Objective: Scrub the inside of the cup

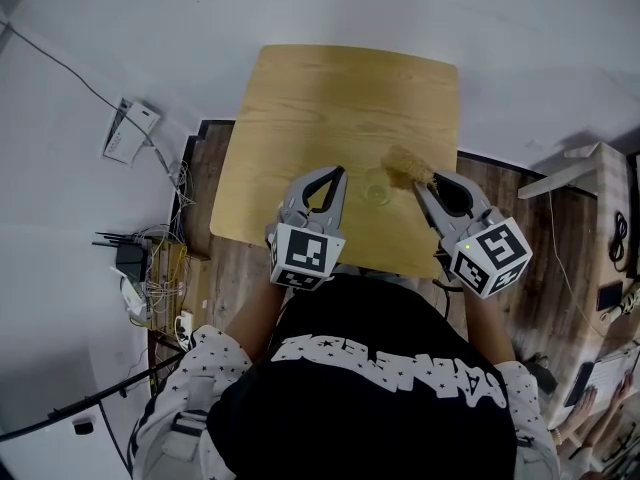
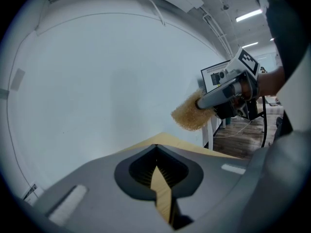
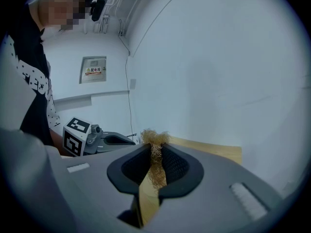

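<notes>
In the head view, a wooden desk point(image 1: 340, 98) fills the upper middle of the frame. The clear cup point(image 1: 377, 190) stands on it near its lower edge, just right of centre, between the two tongs. It is faint and its inside cannot be made out. The left tongs point(image 1: 340, 174) lie just left of the cup, tips together. The right tongs point(image 1: 421, 182) come in from the right and grip a tan fibrous scrubber point(image 1: 406, 164), which sits just above and right of the cup. Whether it touches the cup cannot be told. A black router point(image 1: 131, 256) with cables lies on the floor at the left edge.

In the left gripper view, the left tongs are closed to a narrow slit with nothing between them. At the right of the frame the right tongs hold the scrubber out above the desk's far corner.

In the right gripper view, the right tongs are clamped on the scrubber's straw-like fibres, which stick up past the tips. The left tongs show at the lower left.
</notes>
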The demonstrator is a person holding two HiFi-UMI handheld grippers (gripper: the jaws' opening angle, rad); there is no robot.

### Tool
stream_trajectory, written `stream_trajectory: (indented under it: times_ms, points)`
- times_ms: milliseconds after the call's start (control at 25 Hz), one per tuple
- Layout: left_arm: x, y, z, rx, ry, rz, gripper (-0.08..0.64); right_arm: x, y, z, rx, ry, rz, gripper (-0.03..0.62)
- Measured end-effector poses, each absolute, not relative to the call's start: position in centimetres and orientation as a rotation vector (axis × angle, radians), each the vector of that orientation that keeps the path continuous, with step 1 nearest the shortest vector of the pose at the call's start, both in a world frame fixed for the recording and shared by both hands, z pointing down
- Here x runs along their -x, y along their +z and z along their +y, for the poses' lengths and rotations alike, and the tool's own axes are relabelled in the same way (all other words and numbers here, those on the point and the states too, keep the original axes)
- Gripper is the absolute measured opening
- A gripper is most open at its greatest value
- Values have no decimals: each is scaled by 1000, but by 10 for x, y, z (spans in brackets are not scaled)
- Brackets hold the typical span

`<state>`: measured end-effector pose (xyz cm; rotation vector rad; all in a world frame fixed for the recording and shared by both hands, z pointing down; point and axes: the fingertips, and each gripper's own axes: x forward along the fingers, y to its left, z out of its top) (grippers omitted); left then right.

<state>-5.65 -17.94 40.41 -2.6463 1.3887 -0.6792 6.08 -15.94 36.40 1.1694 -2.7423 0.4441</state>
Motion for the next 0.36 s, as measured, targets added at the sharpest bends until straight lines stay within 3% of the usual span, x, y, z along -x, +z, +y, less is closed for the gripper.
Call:
stream_trajectory:
  times_ms: [360]
  points:
    - [62,402,-180,2644,-695,1445,2,-60,362,-160,-1149,438,-2754,64]
